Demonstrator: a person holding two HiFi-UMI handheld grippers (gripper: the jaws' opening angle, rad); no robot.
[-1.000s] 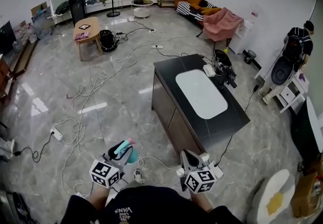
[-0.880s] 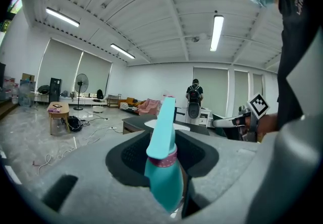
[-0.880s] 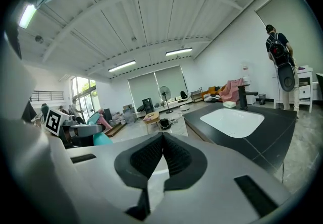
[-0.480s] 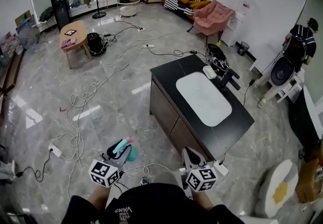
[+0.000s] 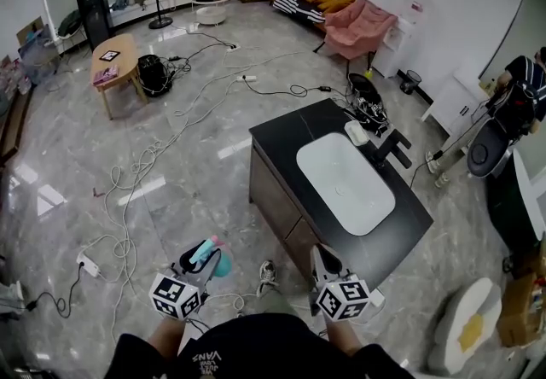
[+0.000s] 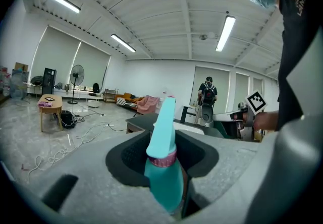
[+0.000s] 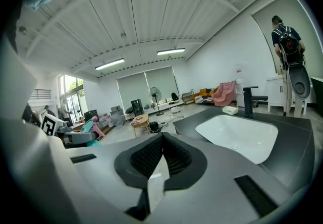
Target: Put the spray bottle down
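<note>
At the left, the left claw point(image 5: 205, 256) was clamped on the bottle point(image 5: 214, 259), its pads pressed against the teal body just below the pink collar, with the spray head sticking out ahead past the jaw tips; the left gripper view showed the same grip, the bottle point(image 6: 164, 177) standing up between the dark pads. It looked like smooth, thin plastic: probably light, fairly stiff but liable to give under a hard squeeze, and slippery enough to twist in the pads. The body under the collar seemed the sound place to hold it, since the collar would stop it sliding down. Whether it held liquid could not be told. Further right, the right claw point(image 5: 322, 259) was closed, its pads meeting at the tips with nothing between them. Beyond it to the right lay the black counter point(image 5: 409, 232) with its white sink point(image 5: 345, 183). Compared with a second earlier, the counter had come much nearer, its near corner now just beside the right claw, while the grip on the bottle was unchanged.
</note>
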